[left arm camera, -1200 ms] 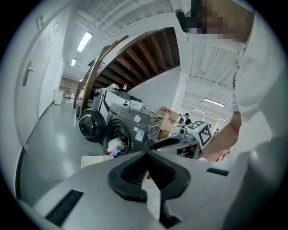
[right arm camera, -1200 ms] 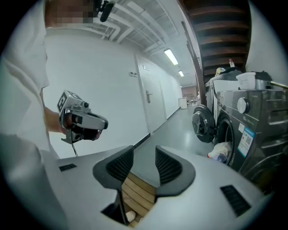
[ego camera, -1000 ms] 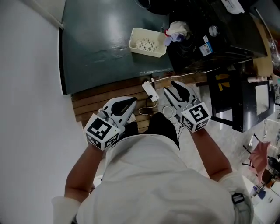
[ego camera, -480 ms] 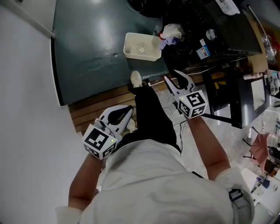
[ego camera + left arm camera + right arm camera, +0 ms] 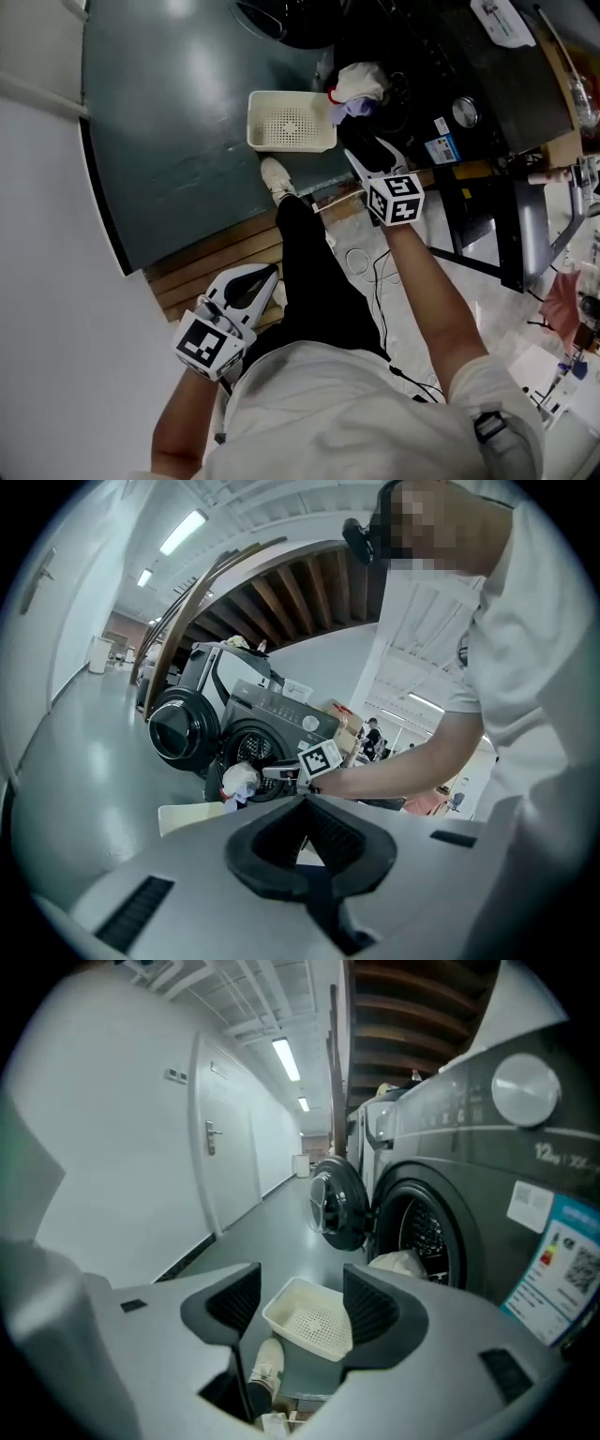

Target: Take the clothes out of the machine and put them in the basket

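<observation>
One cream, hole-patterned basket stands empty on the grey-green floor just in front of the machine. One bundle of clothes, white with red and purple bits, bulges from the machine's open mouth by the basket's corner. Of the two grippers, the left gripper is closed and empty, while the right gripper, near the bundle, has just been opening its jaws, with nothing gripped.

An open workshop hall: a front-loading washing machine on painted floor, strip lights above it, loose cables beside it, white door opposite.
</observation>
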